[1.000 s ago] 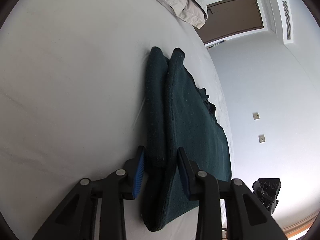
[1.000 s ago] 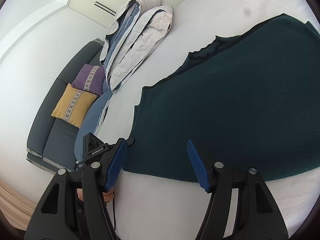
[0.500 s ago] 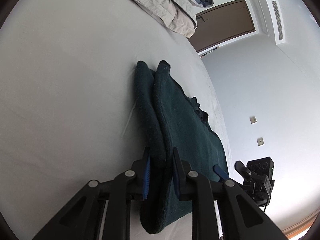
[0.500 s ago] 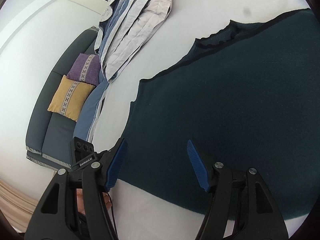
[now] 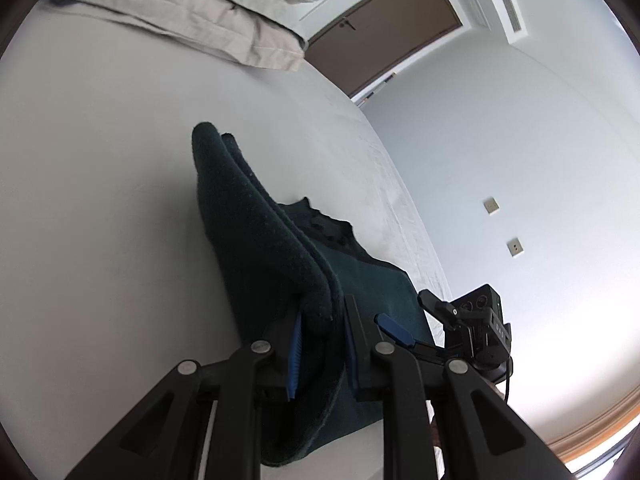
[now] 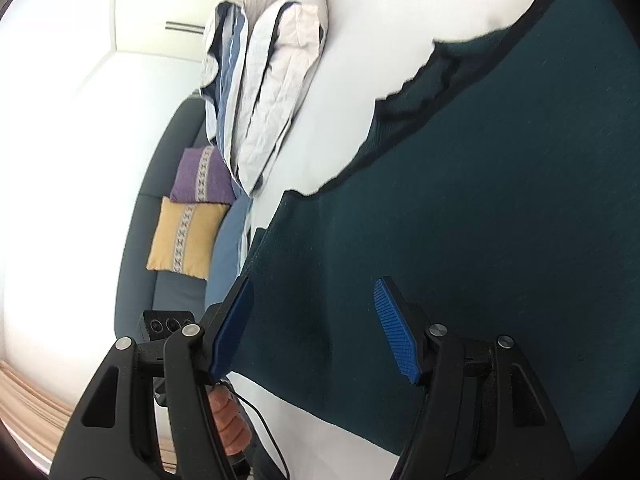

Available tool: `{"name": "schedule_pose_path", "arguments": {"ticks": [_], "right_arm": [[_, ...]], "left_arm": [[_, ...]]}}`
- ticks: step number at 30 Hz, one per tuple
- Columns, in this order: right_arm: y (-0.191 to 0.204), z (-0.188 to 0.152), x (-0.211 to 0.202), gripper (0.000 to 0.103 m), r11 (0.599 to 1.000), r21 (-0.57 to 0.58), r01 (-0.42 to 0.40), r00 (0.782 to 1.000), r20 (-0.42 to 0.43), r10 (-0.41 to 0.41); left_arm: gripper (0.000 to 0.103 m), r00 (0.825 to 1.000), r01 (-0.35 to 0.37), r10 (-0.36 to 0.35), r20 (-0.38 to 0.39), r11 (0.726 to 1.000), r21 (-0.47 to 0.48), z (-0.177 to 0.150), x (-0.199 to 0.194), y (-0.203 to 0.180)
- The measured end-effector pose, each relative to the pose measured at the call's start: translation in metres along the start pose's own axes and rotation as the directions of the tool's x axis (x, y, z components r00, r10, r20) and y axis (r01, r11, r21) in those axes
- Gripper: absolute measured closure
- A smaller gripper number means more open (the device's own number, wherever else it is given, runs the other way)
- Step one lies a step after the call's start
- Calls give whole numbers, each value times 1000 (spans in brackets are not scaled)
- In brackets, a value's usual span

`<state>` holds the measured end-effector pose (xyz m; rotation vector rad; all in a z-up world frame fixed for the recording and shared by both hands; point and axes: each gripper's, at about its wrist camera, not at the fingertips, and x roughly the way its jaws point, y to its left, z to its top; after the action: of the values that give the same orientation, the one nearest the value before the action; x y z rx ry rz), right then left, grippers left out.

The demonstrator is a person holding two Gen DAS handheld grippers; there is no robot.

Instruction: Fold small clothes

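the left gripper [image 5: 320,344] pinches the folded edge of the dark teal knitted garment [image 5: 256,248] on the white bed [image 5: 100,200]; the right gripper [image 6: 316,328] hovers wide open over the garment near the bed's edge, gripping nothing.

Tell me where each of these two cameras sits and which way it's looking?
Left wrist: rides the left gripper, looking along a dark green garment pinched in its fingers, toward a brown door; the right gripper shows.
Right wrist: rides the open right gripper, looking over the same garment toward a sofa; a hand shows.
Shared: garment, white bed, folded duvet.
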<state>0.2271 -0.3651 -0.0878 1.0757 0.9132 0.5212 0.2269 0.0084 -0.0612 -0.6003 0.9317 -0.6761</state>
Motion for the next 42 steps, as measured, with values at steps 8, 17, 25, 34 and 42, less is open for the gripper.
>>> {"name": "schedule_pose_path", "arguments": {"ticks": [8,17,25,34,42], "right_arm": [[-69,46,-75,40,980,197,-23,999,40,16],[-96,69,-82,42,977,204,-61,998,-3,63],[-68,61,-59,42,977,166,134,990,-71,-124],[-31,54,-18,42,953,86,291,950,-140,-278],[-32,51,1,60,942,18,335,934,-135,-330]], "left_arm": [[84,982,89,-76,-172,994,68,-27,133,-87],[53,974,137,-101,-204,975,172,-73,146,-121],[53,994,40,-20,-108,983,179,-76,91,-77],[55,991,57,-35,-127,983,174,-88,98,-62],[55,988,76,-54,-145,985,153,-99,102,-55]]}}
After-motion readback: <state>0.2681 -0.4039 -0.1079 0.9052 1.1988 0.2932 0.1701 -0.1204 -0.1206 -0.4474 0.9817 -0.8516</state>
